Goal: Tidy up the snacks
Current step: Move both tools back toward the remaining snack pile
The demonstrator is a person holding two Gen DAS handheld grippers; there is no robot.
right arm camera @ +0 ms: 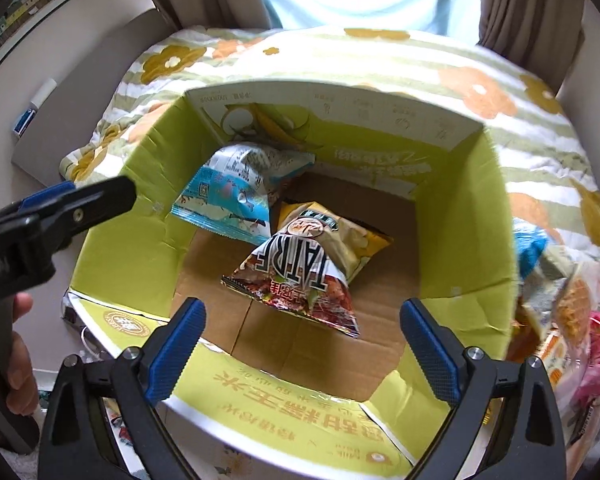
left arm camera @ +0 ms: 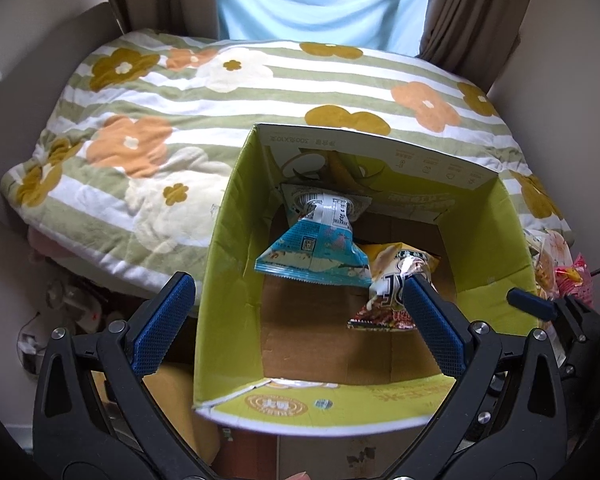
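An open green cardboard box [left arm camera: 228, 280] [right arm camera: 464, 208] stands against a flowered blanket. Two snack bags lie on its brown floor. A blue bag [left arm camera: 320, 256] [right arm camera: 224, 204] leans in the far left corner, and a yellow and red chip bag [left arm camera: 384, 280] [right arm camera: 312, 268] lies beside it in the middle. My left gripper [left arm camera: 300, 308] hangs open over the box's left side with nothing between its blue pads; the right wrist view shows it [right arm camera: 72, 204] at the left wall. My right gripper [right arm camera: 304, 340] stands wide open above the near edge, empty, its tip [left arm camera: 530, 304] at the right wall.
More snack packets [right arm camera: 560, 304] [left arm camera: 556, 268] are heaped outside the box on the right. The striped flowered blanket [left arm camera: 180, 96] [right arm camera: 500, 80] covers the surface behind, with brown curtains [left arm camera: 460, 20] and a window beyond. A person's hand [right arm camera: 18, 360] holds the left gripper's handle.
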